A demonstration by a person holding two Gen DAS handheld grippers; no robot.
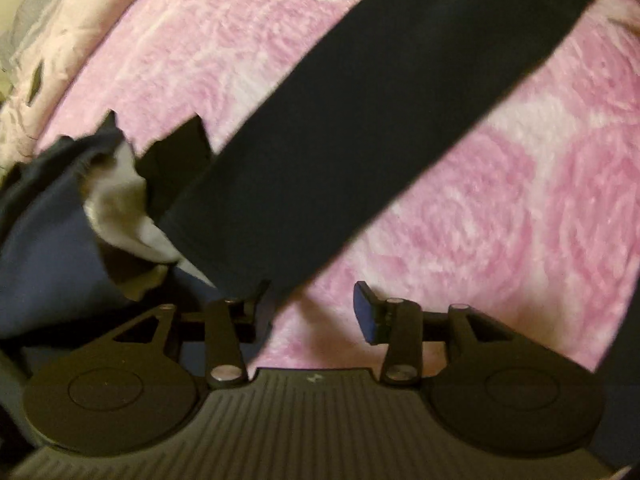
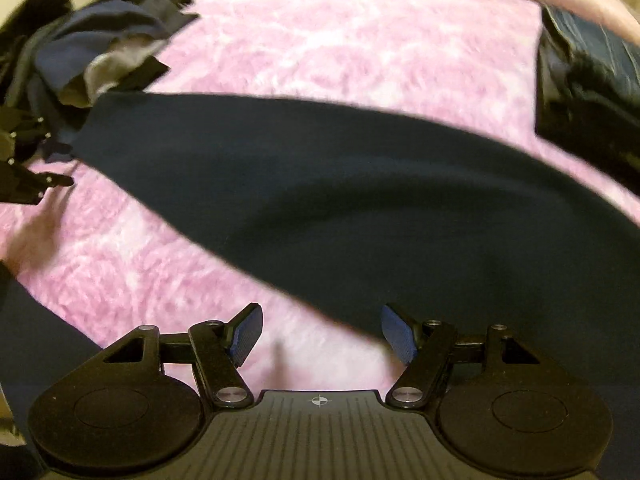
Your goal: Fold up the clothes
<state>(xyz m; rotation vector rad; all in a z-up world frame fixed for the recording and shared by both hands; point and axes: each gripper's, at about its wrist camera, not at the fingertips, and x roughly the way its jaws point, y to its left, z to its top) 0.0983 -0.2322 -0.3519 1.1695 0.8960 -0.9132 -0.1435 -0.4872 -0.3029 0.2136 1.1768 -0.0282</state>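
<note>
While both pairs of jaws stand wide apart and hold nothing, the left gripper (image 1: 312, 308) has its left finger under the edge of a long dark garment (image 1: 360, 128), and the right gripper (image 2: 320, 336) hangs just above the same cloth's lower edge. That garment lies stretched flat across a pink blanket (image 1: 520, 220). Beyond it sits a heap of rumpled clothes (image 2: 104, 52), dark blue and grey, touching the garment's far end. To the right lies a darker stack, possibly folded jeans (image 2: 592, 80); blur hides detail.
</note>
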